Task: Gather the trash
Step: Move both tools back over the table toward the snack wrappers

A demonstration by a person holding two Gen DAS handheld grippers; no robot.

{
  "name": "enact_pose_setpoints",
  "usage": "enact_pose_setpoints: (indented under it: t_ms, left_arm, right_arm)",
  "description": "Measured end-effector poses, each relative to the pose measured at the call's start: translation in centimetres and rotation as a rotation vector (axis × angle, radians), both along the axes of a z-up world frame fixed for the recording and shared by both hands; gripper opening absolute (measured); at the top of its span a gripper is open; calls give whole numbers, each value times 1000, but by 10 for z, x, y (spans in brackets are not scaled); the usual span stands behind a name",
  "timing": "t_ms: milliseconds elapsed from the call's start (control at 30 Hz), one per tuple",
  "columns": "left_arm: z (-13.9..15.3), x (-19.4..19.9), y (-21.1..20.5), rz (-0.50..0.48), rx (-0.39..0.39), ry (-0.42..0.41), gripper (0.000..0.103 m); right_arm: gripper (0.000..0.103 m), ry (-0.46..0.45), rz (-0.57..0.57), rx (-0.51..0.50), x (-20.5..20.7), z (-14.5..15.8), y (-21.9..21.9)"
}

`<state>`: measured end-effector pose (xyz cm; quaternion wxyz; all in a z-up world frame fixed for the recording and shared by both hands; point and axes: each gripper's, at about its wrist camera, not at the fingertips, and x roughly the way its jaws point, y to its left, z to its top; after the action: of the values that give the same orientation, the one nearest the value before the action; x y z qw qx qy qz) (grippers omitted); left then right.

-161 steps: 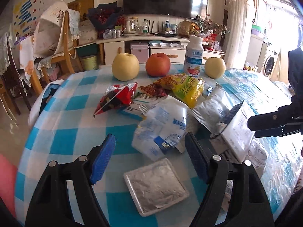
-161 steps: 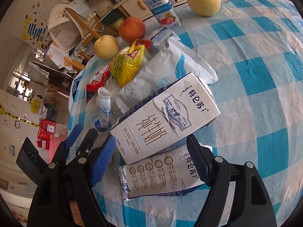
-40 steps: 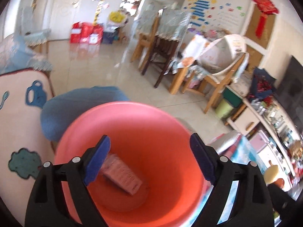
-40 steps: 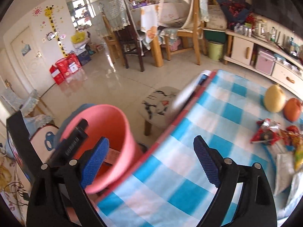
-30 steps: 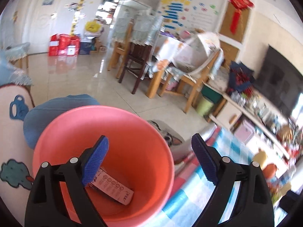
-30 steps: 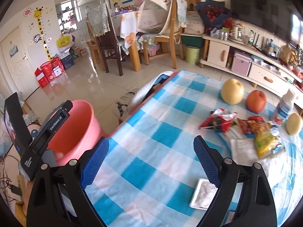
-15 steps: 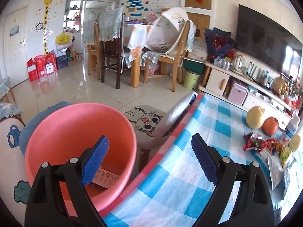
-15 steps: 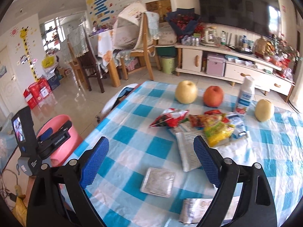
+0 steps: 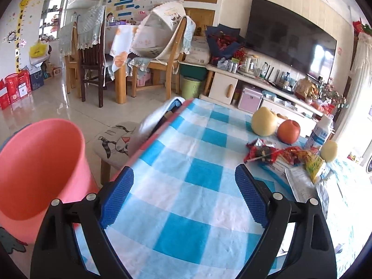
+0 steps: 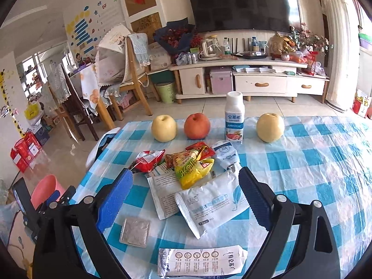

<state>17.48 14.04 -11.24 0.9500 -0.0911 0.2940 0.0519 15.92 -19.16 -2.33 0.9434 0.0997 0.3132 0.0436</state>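
Observation:
A pink bucket [image 9: 39, 167] stands on the floor left of the checked table [image 9: 200, 174]. My left gripper [image 9: 183, 195] hangs open and empty over the table's near left edge. My right gripper [image 10: 186, 193] is open and empty above a pile of trash: a white pouch [image 10: 211, 207], a yellow snack bag [image 10: 193, 169], a red wrapper [image 10: 148, 160], a silver foil packet [image 10: 134, 231] and a flattened milk carton [image 10: 200, 264]. In the right wrist view the left gripper [image 10: 50, 201] shows low at the left, beside the bucket [image 10: 45, 189].
Two yellow pears [image 10: 164, 127] [image 10: 270, 126], a red apple [image 10: 197, 125] and a white drink bottle [image 10: 234, 118] stand in a row behind the trash. A stool with a cat cushion [image 9: 116, 139] sits between bucket and table. Chairs and a TV cabinet [image 10: 251, 76] lie beyond.
Both grippers have swung away from the pink bucket toward the table. The left view has left the bucket's inside for the tablecloth; the right view now faces the trash pile squarely.

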Motion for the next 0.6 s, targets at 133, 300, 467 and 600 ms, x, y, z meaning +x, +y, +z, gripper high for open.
enact_pose_setpoints:
  t_ms: [133,300,467,600]
  left_arm:
    - [-6,-3,-17,-19,11,10,90]
    - [-9,-5,-26,-32,3,23,90]
    - [-11,-4,-31,-65,-13,36,90]
    - [-13,-2,-40,-99,-8,42,90]
  right_arm:
    - [92,14,-5,-1,4,-2,-11]
    - [93,36,-12,12,9,-5,-24]
    - [94,53,-32,38,13,-7,-42]
    - [94,72,-40,43,16,-9,-54]
